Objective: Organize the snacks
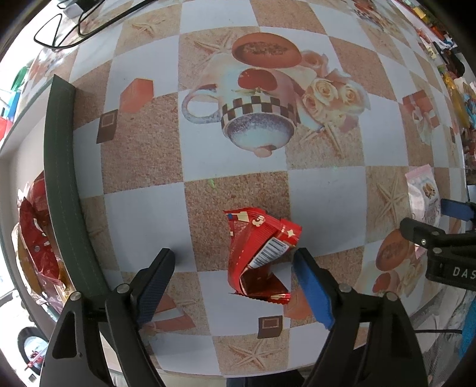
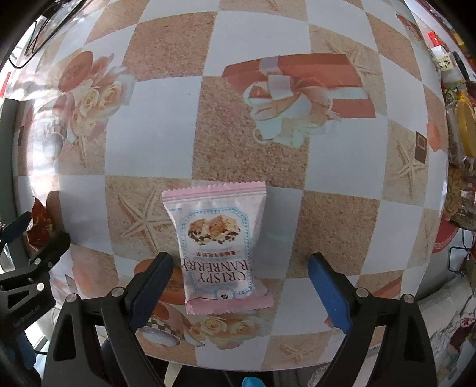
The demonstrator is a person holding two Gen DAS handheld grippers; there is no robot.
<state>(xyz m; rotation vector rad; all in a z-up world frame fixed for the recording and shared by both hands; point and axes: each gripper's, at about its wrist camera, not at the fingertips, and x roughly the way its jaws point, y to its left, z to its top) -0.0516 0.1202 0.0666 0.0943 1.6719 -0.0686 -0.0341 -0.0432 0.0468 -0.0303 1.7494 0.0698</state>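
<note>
A crumpled red snack wrapper with a barcode lies on the checkered table, between my open left gripper fingers, closer to the right blue pad. A pink and white "Crispy Cranberry" packet lies flat on the table between the fingers of my open right gripper, nearer the left finger. The pink packet also shows at the right edge of the left wrist view, next to the right gripper's body. The red wrapper shows at the left edge of the right wrist view.
A dark green bin rim stands at the left, with red and gold snack packets inside. Black cables lie at the far left corner. Jars and assorted goods crowd the right side beyond the table edge.
</note>
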